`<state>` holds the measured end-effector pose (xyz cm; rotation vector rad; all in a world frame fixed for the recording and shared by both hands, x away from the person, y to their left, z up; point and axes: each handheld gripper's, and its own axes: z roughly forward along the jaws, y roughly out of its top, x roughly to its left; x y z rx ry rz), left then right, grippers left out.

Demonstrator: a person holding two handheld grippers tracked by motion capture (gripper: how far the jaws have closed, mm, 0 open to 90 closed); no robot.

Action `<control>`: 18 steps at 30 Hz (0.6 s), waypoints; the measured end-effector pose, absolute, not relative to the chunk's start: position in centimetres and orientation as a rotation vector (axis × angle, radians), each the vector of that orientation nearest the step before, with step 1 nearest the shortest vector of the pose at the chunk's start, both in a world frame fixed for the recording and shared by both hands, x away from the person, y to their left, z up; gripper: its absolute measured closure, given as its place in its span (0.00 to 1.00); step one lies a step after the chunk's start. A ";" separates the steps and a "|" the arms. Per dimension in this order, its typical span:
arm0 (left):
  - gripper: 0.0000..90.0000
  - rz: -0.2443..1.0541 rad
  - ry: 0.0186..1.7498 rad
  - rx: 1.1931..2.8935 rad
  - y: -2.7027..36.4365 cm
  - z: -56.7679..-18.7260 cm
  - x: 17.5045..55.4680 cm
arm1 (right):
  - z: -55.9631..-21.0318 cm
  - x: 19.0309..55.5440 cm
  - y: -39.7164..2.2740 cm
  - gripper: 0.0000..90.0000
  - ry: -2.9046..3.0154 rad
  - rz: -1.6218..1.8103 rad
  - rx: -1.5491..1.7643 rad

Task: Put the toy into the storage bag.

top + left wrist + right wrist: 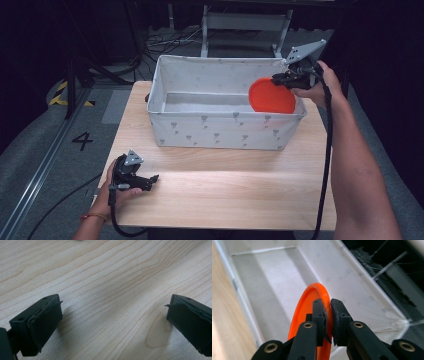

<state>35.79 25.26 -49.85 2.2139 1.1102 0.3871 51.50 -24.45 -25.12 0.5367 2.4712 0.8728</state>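
Pale wooden table carries one white fabric bin, with bare board in front. One orange plate, pinched at its rim by the right gripper, hangs edge-up inside the bin's right end. The left gripper rests near the table's left edge; the left gripper view shows it gaping wide over bare wood.

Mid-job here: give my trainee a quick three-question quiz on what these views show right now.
1. True or false: the right gripper is clamped on the orange plate's rim.
2. The plate hangs over: A) the bare table B) the white fabric bin C) the floor.
3. How do the left gripper's jaws stand, and what is between them?

Key: 1 true. 2 B. 3 Wide open, low over the wooden table, nothing between them.
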 end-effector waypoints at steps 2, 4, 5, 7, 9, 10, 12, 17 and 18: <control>0.01 0.388 1.111 2.213 25.3 -49.9 35.8 | -25.8 51.7 -24.4 0.92 2.509 0.854 0.519; 0.01 0.387 1.110 2.214 25.3 -49.9 35.8 | -26.4 51.8 -24.4 0.92 2.537 0.829 0.514; 0.01 0.388 1.111 2.214 25.3 -49.9 35.8 | -26.7 51.9 -24.4 0.92 2.563 0.820 0.505; 0.01 0.388 1.110 2.214 25.3 -49.9 35.8 | -27.3 52.0 -24.2 0.92 2.599 0.793 0.498; 0.00 0.388 1.110 2.214 25.3 -49.9 35.8 | -27.6 52.1 -24.2 0.92 2.624 0.771 0.481; 0.00 0.387 1.110 2.214 25.3 -49.9 35.8 | -27.9 52.1 -24.1 0.92 2.638 0.759 0.476; 0.01 0.387 1.110 2.214 25.3 -49.9 35.8 | -28.4 52.3 -23.8 0.91 2.664 0.738 0.465; 0.01 0.387 1.110 2.214 25.3 -49.9 35.8 | -29.1 52.5 -23.1 0.92 2.739 0.688 0.446; 0.01 0.387 1.110 2.214 25.3 -49.9 35.8 | -29.1 52.5 -23.1 0.92 2.739 0.688 0.446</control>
